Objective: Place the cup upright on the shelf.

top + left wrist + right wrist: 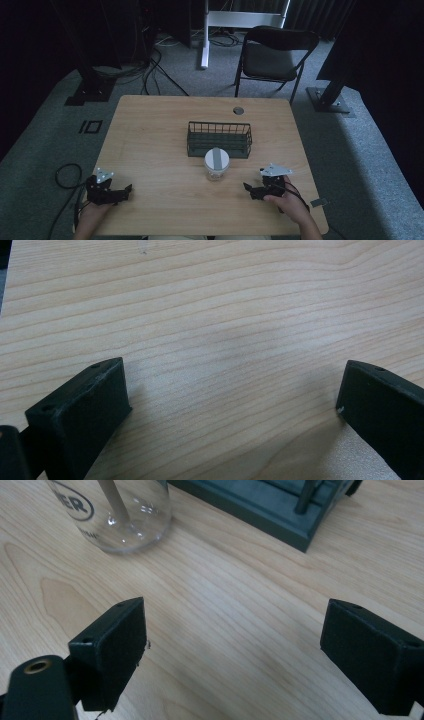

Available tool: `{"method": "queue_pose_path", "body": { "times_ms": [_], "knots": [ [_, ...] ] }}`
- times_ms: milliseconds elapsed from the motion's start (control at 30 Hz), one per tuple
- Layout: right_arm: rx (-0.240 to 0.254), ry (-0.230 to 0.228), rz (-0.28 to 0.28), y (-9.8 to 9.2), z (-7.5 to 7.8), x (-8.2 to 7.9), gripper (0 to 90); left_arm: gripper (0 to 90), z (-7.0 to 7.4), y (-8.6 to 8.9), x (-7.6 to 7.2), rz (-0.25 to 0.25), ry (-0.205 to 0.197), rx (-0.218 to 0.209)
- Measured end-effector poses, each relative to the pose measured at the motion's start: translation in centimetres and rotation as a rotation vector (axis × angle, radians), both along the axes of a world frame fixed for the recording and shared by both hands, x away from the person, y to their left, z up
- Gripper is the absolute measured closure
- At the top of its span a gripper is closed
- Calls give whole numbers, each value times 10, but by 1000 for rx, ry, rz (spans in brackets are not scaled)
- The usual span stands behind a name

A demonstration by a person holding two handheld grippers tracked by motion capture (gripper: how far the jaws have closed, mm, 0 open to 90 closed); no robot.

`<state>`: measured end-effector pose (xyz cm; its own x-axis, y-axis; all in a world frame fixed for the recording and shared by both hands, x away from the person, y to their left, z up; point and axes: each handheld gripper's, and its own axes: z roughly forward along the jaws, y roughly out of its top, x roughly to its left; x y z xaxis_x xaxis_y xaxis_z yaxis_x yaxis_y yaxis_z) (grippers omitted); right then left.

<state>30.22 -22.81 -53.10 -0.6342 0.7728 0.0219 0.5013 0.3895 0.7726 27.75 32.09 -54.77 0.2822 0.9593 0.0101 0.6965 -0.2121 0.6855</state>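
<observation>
A clear glass jar (217, 165) with a white and grey lid stands upright at the table's middle, just in front of a dark wire basket (219, 139). In the right gripper view the jar's base (120, 515) and the basket's corner (280, 510) lie ahead. My right gripper (249, 189) rests low at the front right, open, with bare wood between its jaws. My left gripper (127, 190) sits at the front left, also open over bare wood (230, 365). Neither gripper touches the jar.
The wooden table (150, 130) has a round cable hole (238, 110) at the back. Beyond it stand a black folding chair (274, 55) and a white frame leg (204, 35). Cables trail on the grey carpet at the left (67, 175).
</observation>
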Motion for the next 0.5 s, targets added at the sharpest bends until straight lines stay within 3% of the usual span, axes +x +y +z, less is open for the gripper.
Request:
{"method": "queue_pose_path", "body": {
  "times_ms": [500],
  "knots": [
    [22, -16, 56, 22, 1, 1, 110, 6, 0, 0, 0, 0, 0, 0]
  ]
}}
